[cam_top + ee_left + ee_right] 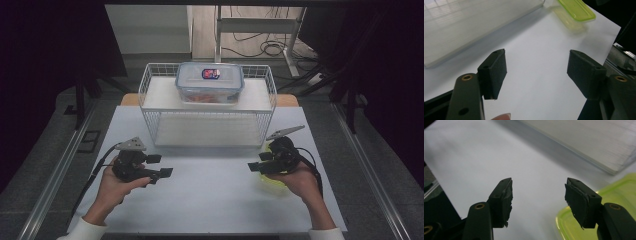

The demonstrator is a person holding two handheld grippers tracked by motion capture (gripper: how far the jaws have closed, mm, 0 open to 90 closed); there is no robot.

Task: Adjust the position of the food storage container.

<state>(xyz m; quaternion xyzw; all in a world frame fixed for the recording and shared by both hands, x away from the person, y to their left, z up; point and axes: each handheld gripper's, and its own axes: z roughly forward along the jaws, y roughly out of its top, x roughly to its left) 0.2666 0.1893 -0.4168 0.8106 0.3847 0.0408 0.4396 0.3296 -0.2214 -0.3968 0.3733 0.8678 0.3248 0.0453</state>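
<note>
Fingers apart, empty, both grippers: left gripper (159, 166), right gripper (257, 163) over green lid (272, 181) near table edge.

On the white table (210, 200) a white wire rack (207, 107) stands at the middle of the far edge, and a clear lidded food container (210, 82) with a red-and-blue label sits on the rack's top shelf. Near the table's left edge the left gripper (164, 166) is held in the person's left hand (112, 187), its jaws apart with nothing between them, pointing toward the right edge. Near the right edge the right gripper (256, 162), jaws likewise apart, hovers over a yellow-green lid (272, 181) lying on the table just in front of the rack's right corner.
</note>
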